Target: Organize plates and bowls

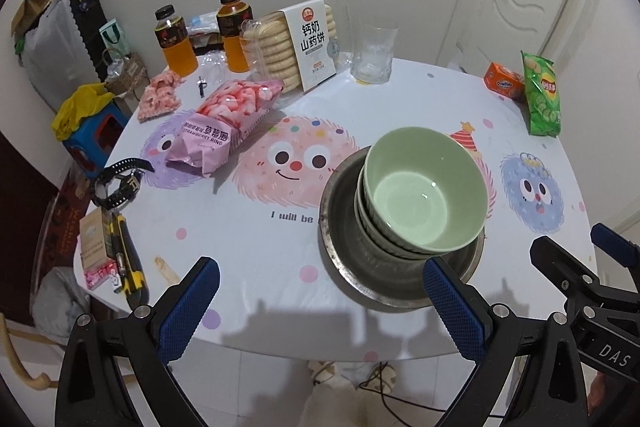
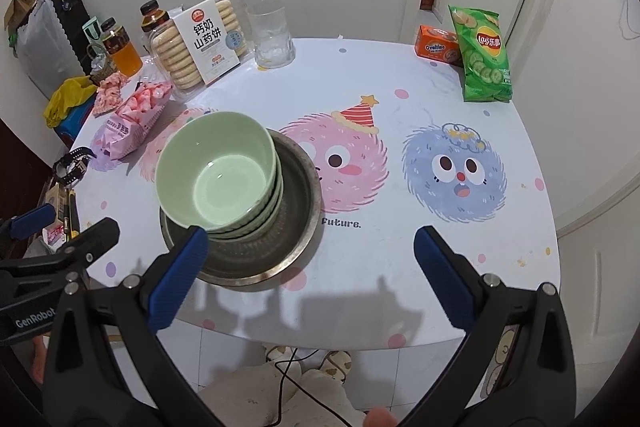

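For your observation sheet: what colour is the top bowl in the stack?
Pale green; the top bowl shows best in the right wrist view.

bowls: stack of pale green ceramic bowls [image 1: 424, 193], nested, sitting inside a round metal plate [image 1: 352, 267]
tabletop: white round tabletop [image 1: 256, 239] with cartoon fuzzballs
left tongs [image 1: 320, 311]: blue-padded, spread wide, empty, right pad overlapping the plate's near rim
snacks: pink strawberry ring bag [image 1: 224, 127] further left

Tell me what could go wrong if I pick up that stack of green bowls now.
1. The green bowls sit nested and leaning off-centre in the metal plate; pinching only the top rim may lift one bowl or tip the stack.
2. The plate lies close to the table edge, so a nudge from either open tool could slide it off.
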Available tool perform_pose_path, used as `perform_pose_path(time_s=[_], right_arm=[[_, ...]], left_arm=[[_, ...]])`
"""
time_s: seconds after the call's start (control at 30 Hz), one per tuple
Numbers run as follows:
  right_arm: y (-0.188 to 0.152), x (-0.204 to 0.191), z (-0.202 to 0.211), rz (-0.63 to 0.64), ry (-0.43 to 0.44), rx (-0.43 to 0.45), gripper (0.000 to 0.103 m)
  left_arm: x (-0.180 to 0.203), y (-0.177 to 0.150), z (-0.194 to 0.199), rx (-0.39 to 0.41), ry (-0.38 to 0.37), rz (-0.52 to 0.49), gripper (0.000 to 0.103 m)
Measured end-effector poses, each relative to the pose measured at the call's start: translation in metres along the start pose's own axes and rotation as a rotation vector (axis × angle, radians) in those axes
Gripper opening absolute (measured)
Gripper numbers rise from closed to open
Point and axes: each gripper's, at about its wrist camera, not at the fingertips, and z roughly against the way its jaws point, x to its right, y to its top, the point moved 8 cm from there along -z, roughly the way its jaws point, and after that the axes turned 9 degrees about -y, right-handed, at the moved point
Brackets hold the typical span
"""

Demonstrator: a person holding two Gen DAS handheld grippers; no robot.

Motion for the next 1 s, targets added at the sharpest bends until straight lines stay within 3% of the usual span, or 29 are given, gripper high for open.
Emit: perform_pose_path(time_s=[1.0], right_arm=[[-0.0082, 0.0029, -0.0015, -0.042, -0.031, -0.024, 0.102]], left_arm=[[-0.0017, -0.0035, -0.0066, -0.029, -0.016, -0.029, 0.103]])
